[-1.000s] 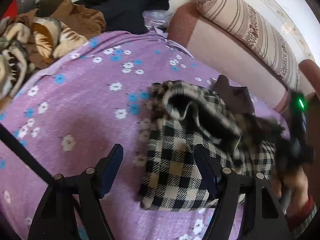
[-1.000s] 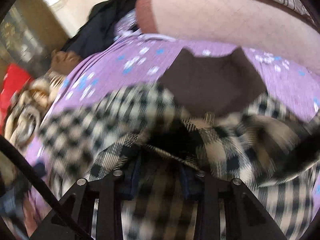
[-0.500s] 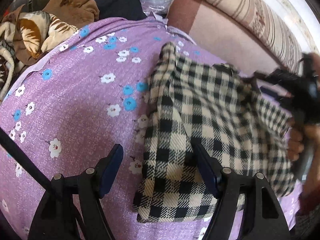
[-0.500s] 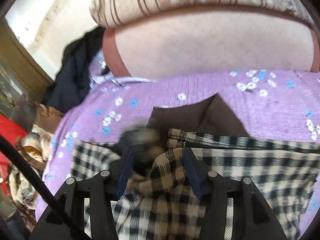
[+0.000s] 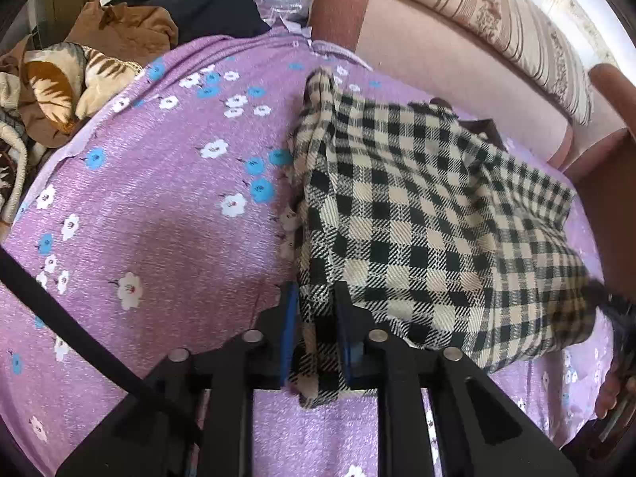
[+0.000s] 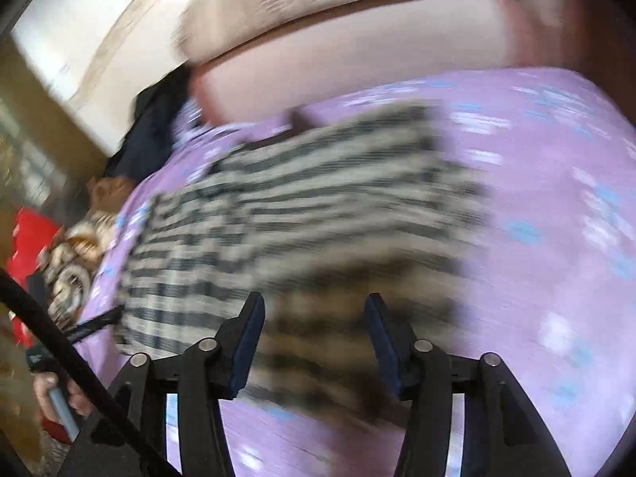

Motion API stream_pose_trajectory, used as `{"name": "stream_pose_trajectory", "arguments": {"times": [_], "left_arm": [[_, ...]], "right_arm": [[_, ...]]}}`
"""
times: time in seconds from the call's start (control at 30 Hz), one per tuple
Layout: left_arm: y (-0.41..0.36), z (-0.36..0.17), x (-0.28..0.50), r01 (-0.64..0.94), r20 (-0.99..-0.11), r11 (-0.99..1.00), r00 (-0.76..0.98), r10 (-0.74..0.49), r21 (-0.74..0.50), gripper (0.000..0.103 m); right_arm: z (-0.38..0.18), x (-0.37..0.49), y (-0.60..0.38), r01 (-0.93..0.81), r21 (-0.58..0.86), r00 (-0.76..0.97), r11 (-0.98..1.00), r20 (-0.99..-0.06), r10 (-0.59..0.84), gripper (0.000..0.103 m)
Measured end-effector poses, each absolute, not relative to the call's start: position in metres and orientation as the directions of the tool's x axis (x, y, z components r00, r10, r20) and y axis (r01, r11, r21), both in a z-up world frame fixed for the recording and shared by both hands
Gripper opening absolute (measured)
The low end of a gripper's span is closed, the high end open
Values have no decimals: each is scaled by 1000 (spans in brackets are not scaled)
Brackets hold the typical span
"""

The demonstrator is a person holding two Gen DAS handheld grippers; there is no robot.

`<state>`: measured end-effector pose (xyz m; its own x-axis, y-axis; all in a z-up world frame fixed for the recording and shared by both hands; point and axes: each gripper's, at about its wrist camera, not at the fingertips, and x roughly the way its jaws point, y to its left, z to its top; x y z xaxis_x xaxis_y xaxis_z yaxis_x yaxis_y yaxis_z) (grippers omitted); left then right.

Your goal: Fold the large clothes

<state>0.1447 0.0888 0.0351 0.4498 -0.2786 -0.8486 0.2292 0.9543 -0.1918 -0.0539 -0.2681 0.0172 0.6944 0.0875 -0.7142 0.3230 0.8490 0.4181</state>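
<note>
Checked garment folded on the purple floral bedsheet, long axis running from the near edge toward the headboard, left tongs clamped on its near left corner, right tongs apart above its blurred near edge.

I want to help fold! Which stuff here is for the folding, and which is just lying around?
For the folding:
- checked garment
- left gripper, shut on its near edge
- right gripper, open, blurred
- purple flowered sheet it lies on

Just lying around:
- brown garment
- dark garment
- patterned blanket
- striped bolster
</note>
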Motion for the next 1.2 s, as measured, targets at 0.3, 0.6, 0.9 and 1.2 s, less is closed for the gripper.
{"name": "stream_pose_trajectory", "arguments": {"times": [0.3,0.6,0.9,1.2], "left_arm": [[86,24,137,267,-828,924,422,-369,-275,73],[81,43,105,395,-851,899,389,-352,-191,8],[104,23,104,343,-910,931,333,-247,-128,11],[169,71,126,180,-844,974,493,-210,-138,12]], "right_arm": [[-26,-72,-285,371,478,662,796,-737,134,65],[-24,-108,-314,355,599,657,718,-706,264,5],[-54,-124,-320,420,631,618,653,-725,303,6],[4,-167,-329,418,561,712,715,-691,127,18]]}}
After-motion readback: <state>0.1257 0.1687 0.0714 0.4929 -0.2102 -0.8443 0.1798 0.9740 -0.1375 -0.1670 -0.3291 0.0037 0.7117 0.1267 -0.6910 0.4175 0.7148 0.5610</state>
